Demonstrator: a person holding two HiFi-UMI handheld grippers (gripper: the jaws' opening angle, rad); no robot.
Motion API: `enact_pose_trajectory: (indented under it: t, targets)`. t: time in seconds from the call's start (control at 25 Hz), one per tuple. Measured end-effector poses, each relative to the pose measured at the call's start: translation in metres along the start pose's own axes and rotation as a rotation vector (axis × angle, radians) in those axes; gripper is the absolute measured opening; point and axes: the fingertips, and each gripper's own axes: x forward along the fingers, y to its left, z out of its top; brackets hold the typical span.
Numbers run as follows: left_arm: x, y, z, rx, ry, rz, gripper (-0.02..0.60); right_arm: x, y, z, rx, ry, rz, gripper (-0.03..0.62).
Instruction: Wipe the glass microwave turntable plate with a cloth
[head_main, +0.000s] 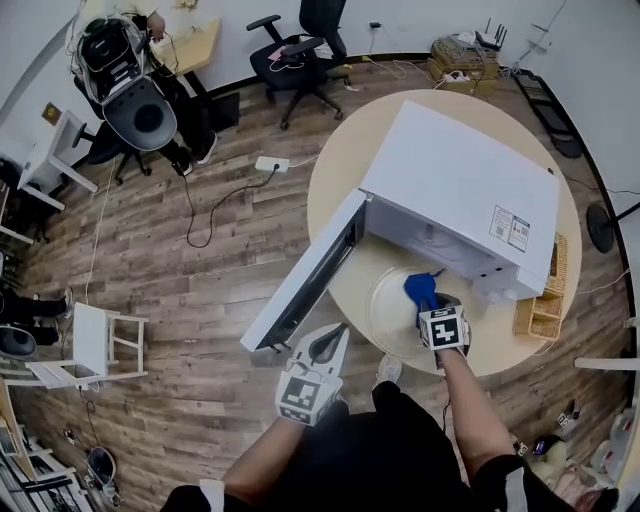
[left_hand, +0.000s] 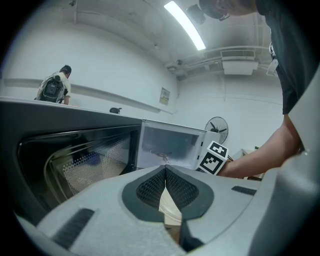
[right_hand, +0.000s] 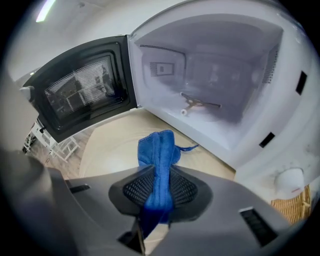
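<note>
The glass turntable plate (head_main: 385, 305) lies flat on the round table (head_main: 345, 170), just in front of the open white microwave (head_main: 470, 190). My right gripper (head_main: 432, 305) hovers over the plate's right part, shut on a blue cloth (head_main: 420, 290). In the right gripper view the cloth (right_hand: 159, 150) sticks out past the jaws of this gripper (right_hand: 159, 175), toward the empty microwave cavity (right_hand: 215, 75); the plate (right_hand: 112, 150) shows faintly below. My left gripper (head_main: 328, 345) hangs off the table's near edge beside the open door (head_main: 310, 285), jaws closed with nothing held (left_hand: 165, 170).
The microwave door (right_hand: 80, 95) swings out to the left over the table edge. A wicker basket (head_main: 545, 310) stands at the table's right rim. A white stool (head_main: 100, 340) and office chairs (head_main: 300, 50) stand on the wooden floor. A person with a backpack (left_hand: 54, 89) is far off.
</note>
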Motion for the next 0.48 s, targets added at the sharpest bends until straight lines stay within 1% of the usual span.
enact_pose_trajectory:
  t: [0.16, 0.28, 0.48]
  targets:
    - [0.000, -0.002, -0.002, 0.000, 0.006, -0.002, 0.006, -0.003, -0.018, -0.004, -0.009, 0.002, -0.046, 0.080]
    - [0.003, -0.002, -0.004, 0.005, 0.007, -0.005, 0.006, -0.005, -0.033, -0.007, 0.027, -0.001, -0.067, 0.080]
    - [0.007, -0.009, -0.005, 0.002, 0.006, -0.021, 0.006, -0.009, -0.064, -0.019, 0.059, 0.010, -0.140, 0.079]
